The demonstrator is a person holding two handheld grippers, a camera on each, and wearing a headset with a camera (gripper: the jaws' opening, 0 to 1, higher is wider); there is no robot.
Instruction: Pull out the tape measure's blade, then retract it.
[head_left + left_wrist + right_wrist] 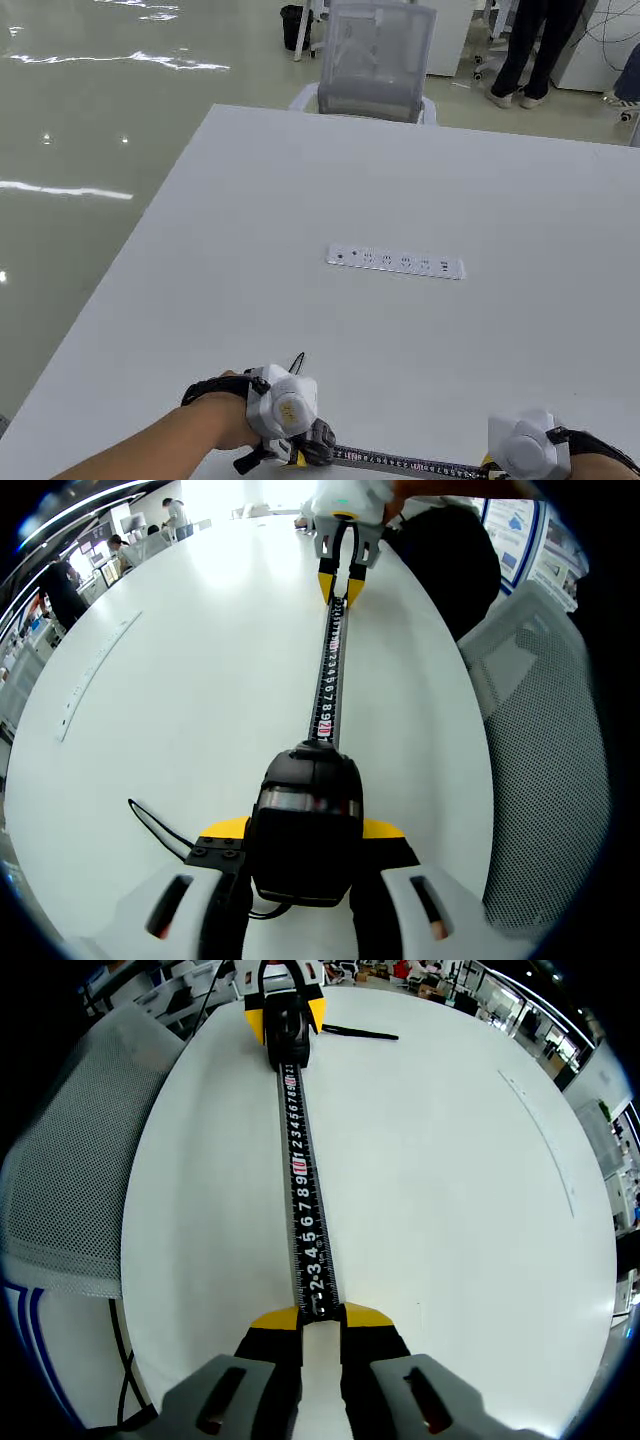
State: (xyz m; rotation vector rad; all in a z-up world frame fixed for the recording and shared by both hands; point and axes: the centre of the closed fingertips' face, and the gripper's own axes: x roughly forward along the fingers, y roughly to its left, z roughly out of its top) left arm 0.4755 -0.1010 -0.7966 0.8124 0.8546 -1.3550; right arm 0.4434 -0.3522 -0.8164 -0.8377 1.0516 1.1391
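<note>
Tape measure stretched between two closed grippers

Tape measure [305, 800] sits at the near edge of the white table [400, 180], its black case clamped between the yellow-tipped jaws of the left gripper [305, 832]. In the head view the person's left forearm comes in from the bottom left, and the hand [228, 415] carries the left gripper [300, 455] pointing across toward the right gripper [487, 465], which sits low at the bottom right and points back at it. The two face each other along the table's near edge, well apart.

The blade [303, 1190] is drawn out and runs straight from the case's mouth to the right gripper [320, 1317], whose jaws are pinched together on the blade's free end. The blade is dark with white numerals and a few red marks, lying flat and low over the tabletop; whether it touches the surface I cannot tell. From the left gripper view it [328, 680] leads away to the right gripper [342, 580] at the top. A thin black cord [155, 825] lies on the table just beside the case. Farther out are a white power strip [396, 261] and a grey mesh chair [375, 60] at the far edge
</note>
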